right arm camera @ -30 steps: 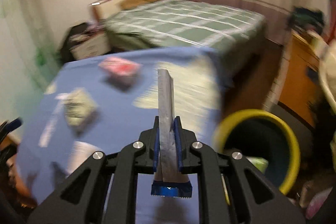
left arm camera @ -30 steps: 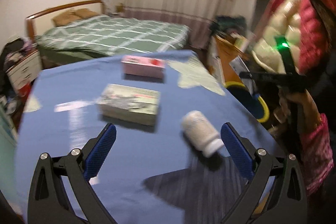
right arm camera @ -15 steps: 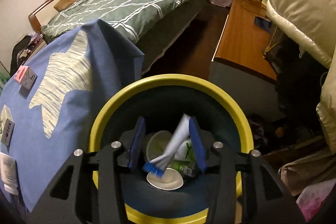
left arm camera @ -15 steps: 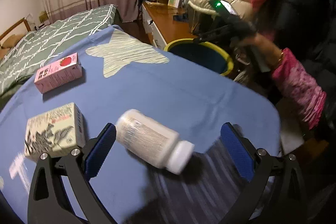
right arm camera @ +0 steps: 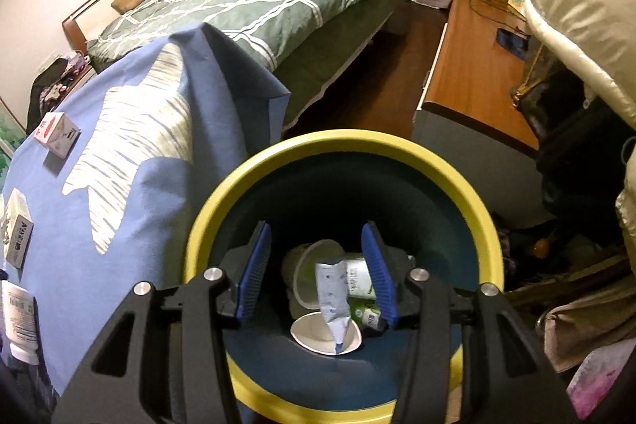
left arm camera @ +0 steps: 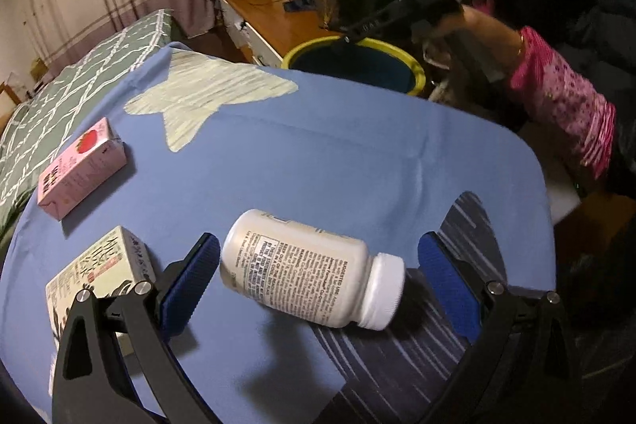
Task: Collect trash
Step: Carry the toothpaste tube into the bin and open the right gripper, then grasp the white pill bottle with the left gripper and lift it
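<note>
Blue star-print tablecloth (left arm camera: 318,153): left gripper (left arm camera: 318,273) gapes around the lying white plastic pill bottle (left arm camera: 314,275), untouched; it may roll away. Right gripper (right arm camera: 318,273) is opening, empty, above the yellow-rimmed bin (right arm camera: 397,153).

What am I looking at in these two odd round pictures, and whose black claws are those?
No robot here: a person holds a hand-held two-finger gripper in each hand, each with a wide-angle camera looking along its fingers.

The left camera shows the left gripper open over a blue tablecloth, its blue pads either side of a white pill bottle lying on its side, not pinched. A pink carton and a green-white carton also lie there.

The right camera looks down into a yellow-rimmed bin. The right gripper holds nothing; its jaws are opening, and a silver-blue wrapper sits below in the bin among paper cups.
</note>
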